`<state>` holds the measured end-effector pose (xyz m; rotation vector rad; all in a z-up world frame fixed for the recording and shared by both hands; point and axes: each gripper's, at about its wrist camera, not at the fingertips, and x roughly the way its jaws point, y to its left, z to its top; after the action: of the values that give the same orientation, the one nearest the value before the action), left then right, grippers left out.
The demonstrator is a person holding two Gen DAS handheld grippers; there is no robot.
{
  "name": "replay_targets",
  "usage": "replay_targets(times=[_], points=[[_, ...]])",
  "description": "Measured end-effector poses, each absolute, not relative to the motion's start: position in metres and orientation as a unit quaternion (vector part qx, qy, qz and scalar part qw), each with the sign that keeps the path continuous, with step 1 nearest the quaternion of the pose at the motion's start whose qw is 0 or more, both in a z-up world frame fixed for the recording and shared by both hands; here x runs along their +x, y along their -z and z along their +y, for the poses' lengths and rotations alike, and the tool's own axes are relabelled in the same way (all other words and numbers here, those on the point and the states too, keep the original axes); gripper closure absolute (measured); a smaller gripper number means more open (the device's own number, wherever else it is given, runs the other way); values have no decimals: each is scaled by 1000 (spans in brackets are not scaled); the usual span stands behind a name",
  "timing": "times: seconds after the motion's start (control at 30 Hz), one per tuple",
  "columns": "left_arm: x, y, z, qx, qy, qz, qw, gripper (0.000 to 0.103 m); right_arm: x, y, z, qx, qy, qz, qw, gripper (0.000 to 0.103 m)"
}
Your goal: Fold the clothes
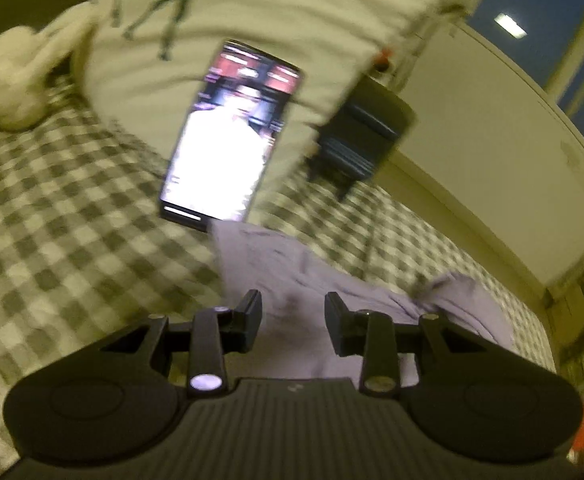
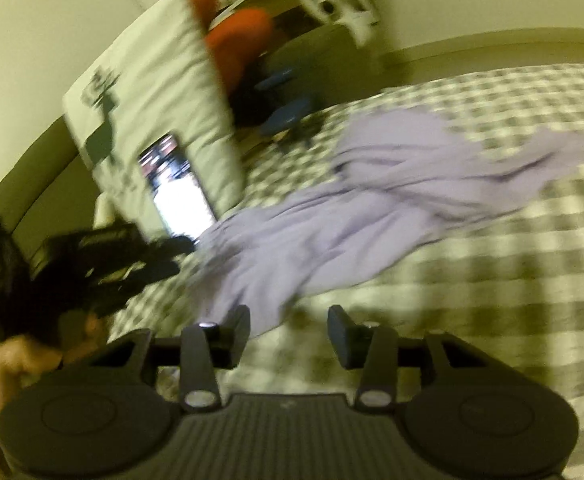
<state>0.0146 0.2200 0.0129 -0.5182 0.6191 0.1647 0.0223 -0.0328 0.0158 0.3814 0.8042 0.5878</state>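
Note:
A crumpled lilac garment (image 2: pixel 371 200) lies on a checked bed cover (image 2: pixel 491 280). In the left wrist view the garment (image 1: pixel 311 288) lies right under and ahead of my left gripper (image 1: pixel 293 316), which is open and empty above it. My right gripper (image 2: pixel 288 330) is open and empty, hovering over the garment's near edge. The left gripper also shows in the right wrist view (image 2: pixel 132 256) as a dark blurred shape at the garment's left end. Both views are motion-blurred.
A lit phone (image 1: pixel 228 136) leans on a white pillow (image 1: pixel 252 40) at the head of the bed. A black object (image 1: pixel 363 136) sits beside the pillow. A cream wall (image 1: pixel 491 160) borders the bed. An orange chair (image 2: pixel 240 40) stands beyond the bed.

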Motion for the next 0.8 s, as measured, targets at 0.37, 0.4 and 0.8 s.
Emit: replay_targets(times=[0.37,0.4,0.8], points=[[19,-12,176,-163,1,346,924,60,43,-6,-79,211,-186,371,885,52],[18,-12,181,-170,-14,352,920,59,45,-3,-80,218,-184,373,883,53],[-6,-4,251,-311,-94,399,857,58,60,16,-69,285,-194,360,867,102]])
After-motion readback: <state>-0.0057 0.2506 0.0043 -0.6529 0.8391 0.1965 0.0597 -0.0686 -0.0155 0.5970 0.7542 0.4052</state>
